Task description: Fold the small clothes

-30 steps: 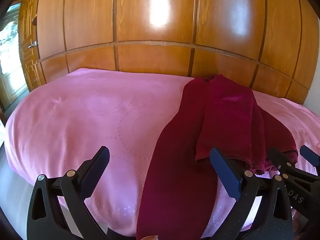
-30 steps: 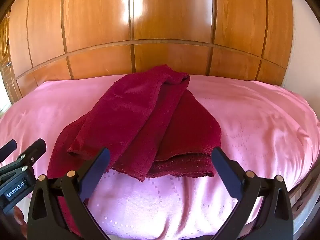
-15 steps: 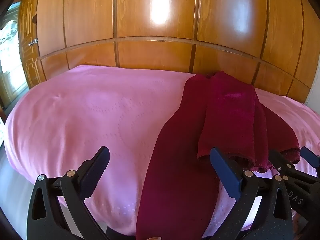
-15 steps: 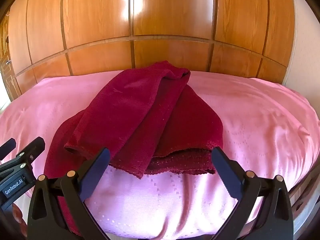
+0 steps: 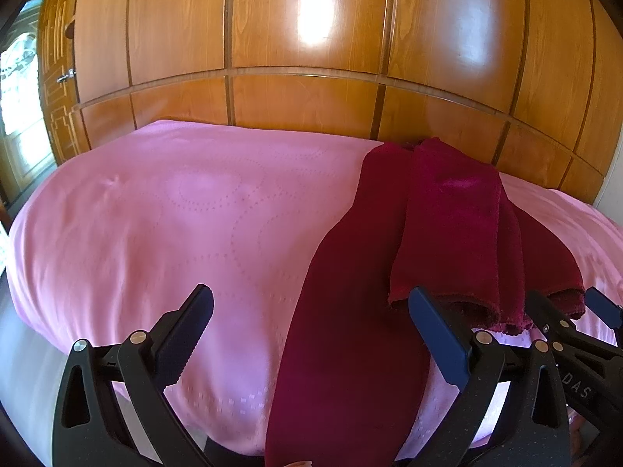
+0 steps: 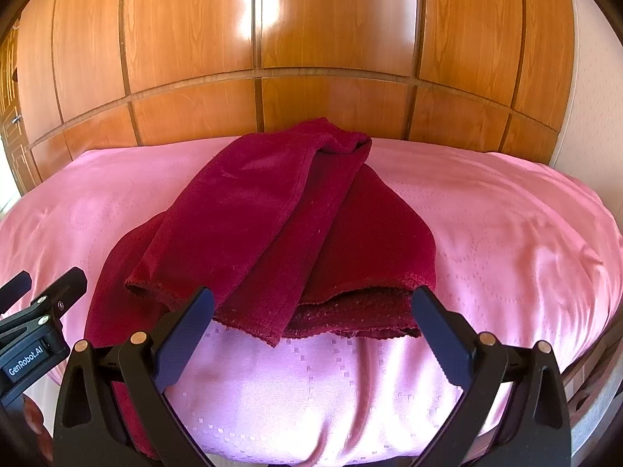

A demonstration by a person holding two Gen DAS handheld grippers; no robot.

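Right wrist view shows the maroon garment (image 6: 272,218) loosely heaped on the pink bedspread (image 6: 506,241), folding barely begun, while both the left gripper (image 5: 311,330) and the right gripper (image 6: 311,327) hover spread and empty.

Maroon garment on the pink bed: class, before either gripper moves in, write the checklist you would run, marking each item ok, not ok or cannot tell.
1. Left gripper open and empty: ok.
2. Right gripper open and empty: ok.
3. Garment lies flat and spread: not ok; one part is thrown over the rest, in layers.
4. Near hems within view of the right gripper: ok; the edges lie just beyond its fingers.
5. Garment fully on the bed: not ok; one long part hangs over the near edge.
6. Garment type and front side: cannot tell.
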